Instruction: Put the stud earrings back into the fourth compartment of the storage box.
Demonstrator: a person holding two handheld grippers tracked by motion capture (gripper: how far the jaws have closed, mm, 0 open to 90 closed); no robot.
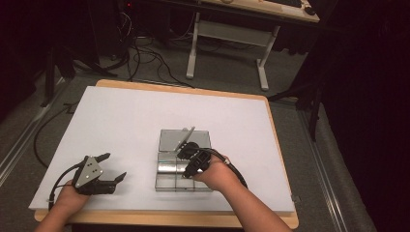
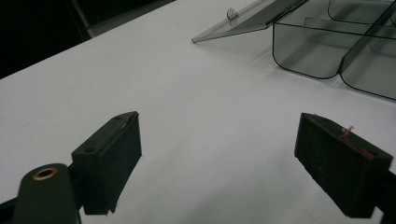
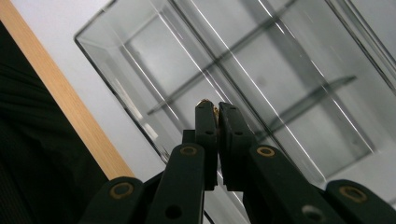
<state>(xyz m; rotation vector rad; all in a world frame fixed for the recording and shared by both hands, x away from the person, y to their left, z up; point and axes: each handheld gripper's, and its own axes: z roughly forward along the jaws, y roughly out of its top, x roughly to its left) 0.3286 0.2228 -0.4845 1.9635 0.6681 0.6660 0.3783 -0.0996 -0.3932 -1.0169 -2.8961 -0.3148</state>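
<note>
Right gripper view: right claw (image 3: 217,109) pinches a small brass-coloured piece (image 3: 205,102) above the clear box (image 3: 116,60); left claw (image 2: 219,154) spread.

Right gripper (image 1: 186,155) over clear compartment box (image 1: 170,139), lid open; left gripper (image 1: 110,167) apart on white table (image 1: 121,121).

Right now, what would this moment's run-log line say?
left tongs: open, idle on table | right tongs: shut on small brass-coloured piece, over clear divided box | box lid: open
</note>
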